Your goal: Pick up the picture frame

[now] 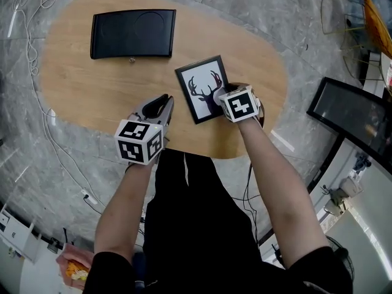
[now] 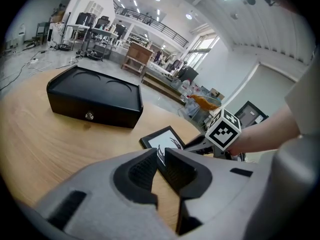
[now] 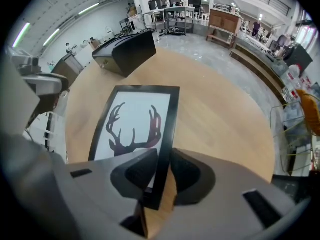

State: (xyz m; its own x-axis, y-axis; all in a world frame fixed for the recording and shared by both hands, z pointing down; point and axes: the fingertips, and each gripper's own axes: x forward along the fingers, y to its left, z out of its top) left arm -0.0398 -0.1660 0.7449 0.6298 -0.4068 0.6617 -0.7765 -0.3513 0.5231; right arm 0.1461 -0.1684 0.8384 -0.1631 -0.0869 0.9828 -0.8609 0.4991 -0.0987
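**Inspector:** Report the far left of the table [image 1: 79, 84] first.

**Recorder:** A black case [image 1: 133, 33] with two round recesses in its lid stands there. It is well apart from both pairs of fingers, ahead and to the left of the left pair. A small metal knob [image 2: 89, 115] sits on the face turned toward them.

**Inspector:** Left gripper [image 1: 164, 100]?

**Recorder:** It points forward and down over the near part of the table. Its fingers [image 2: 142, 171] are released, with only a slim gap between the tips. Nothing lies between them. Bare wood shows through the gap.

**Inspector:** Location of the picture frame [image 1: 201, 89]?

**Recorder:** It is on the table, ahead and to the right of the left fingers, near them but not touching. The frame is black-bordered and turned askew, with a dark stag print [image 3: 134, 146] on white.

**Inspector:** Right gripper [image 1: 219, 100]?

**Recorder:** It points steeply down at the near right corner of the frame. Its fingers [image 3: 137, 171] are clenched on the picture frame. The right-hand black border runs between the two pads, one pad over the white print side and the other outside the frame. The rest of the frame reaches away ahead of those fingers, toward the case.

**Inspector:** Is the gripped edge off the table?

**Recorder:** I cannot tell. The fingers cover that corner.
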